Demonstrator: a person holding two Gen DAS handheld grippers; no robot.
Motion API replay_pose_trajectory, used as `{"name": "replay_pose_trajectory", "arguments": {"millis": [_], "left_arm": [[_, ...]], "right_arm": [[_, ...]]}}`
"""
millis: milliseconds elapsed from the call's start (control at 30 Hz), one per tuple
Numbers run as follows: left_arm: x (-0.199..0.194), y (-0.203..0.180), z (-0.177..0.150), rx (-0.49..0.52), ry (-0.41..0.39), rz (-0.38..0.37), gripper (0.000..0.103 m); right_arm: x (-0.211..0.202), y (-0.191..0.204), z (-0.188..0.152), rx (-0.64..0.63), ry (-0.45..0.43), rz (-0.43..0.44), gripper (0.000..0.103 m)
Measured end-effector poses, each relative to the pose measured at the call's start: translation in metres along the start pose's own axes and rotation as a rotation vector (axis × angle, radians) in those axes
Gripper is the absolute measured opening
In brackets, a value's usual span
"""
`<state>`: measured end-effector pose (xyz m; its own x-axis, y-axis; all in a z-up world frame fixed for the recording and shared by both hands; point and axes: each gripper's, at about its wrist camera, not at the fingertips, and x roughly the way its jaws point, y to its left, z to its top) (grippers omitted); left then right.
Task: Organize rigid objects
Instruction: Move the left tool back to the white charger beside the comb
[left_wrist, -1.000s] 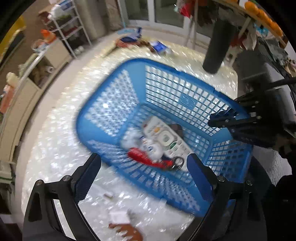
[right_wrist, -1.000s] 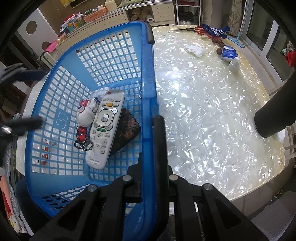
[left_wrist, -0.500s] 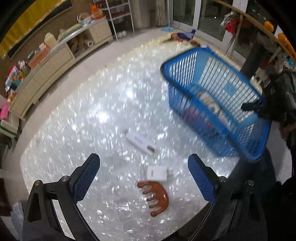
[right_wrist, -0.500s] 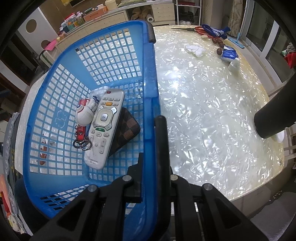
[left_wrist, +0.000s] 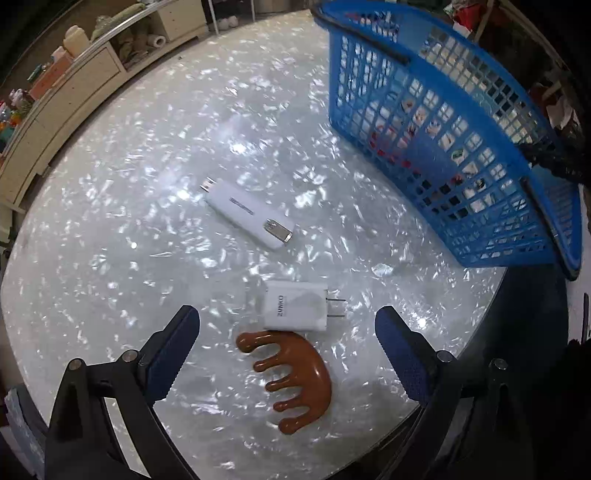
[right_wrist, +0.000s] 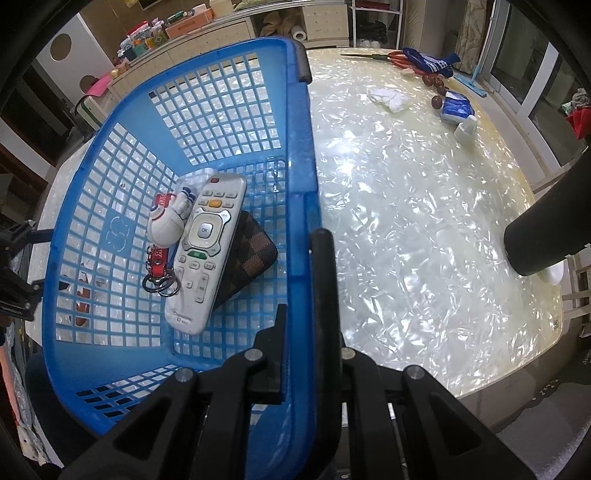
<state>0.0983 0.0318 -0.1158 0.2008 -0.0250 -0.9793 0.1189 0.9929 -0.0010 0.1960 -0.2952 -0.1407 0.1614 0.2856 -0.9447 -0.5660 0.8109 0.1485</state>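
The left gripper (left_wrist: 286, 334) stood with its jaws spread wide and nothing between the pads, above the near edge of the table (left_wrist: 110, 229). Between the fingertips lay a white plug adapter (left_wrist: 297, 306), flat, its two prongs pointing right toward the right finger. Just below it, close beside or touching, lay a brown wooden comb (left_wrist: 299, 373), its blunt teeth pointing left. Farther out lay a white stick-shaped device (left_wrist: 247, 214), its long axis running from upper left to lower right, a metal end at the lower right.

The right gripper (right_wrist: 306, 280) was clenched on the side wall of the blue basket (right_wrist: 299, 155), one finger inside and one outside the rim. In the basket lay a white remote control (right_wrist: 205, 254), lengthwise away from the camera, partly over a checkered brown wallet (right_wrist: 251, 258), with an astronaut keychain (right_wrist: 166, 225) at its left.

The table was round, with a glossy pearl-flake top. Low cream cabinets (left_wrist: 74, 85) lined the room's wall.
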Motion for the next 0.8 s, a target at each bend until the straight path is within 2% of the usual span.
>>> {"name": "replay_pose_trajectory", "arguments": {"millis": [233,567,633,800], "left_arm": [[0.033,-0.003,-0.001,0.018,0.045,0.001,0.097],[0.056,-0.003,-0.001,0.043,0.053,0.026,0.097],[0.057,-0.004,-0.001,0.039,0.038,0.035,0.094],[0.066,0.002,-0.006,0.015,0.046,-0.018,0.086]], "right_arm": [[0.003,0.002,0.000,-0.002,0.010,-0.009,0.009],[0.004,0.002,0.000,0.000,0.016,-0.011,0.009],[0.004,0.002,0.000,0.002,0.016,-0.013,0.009],[0.004,0.001,0.000,0.005,0.016,-0.011,0.009]]}}
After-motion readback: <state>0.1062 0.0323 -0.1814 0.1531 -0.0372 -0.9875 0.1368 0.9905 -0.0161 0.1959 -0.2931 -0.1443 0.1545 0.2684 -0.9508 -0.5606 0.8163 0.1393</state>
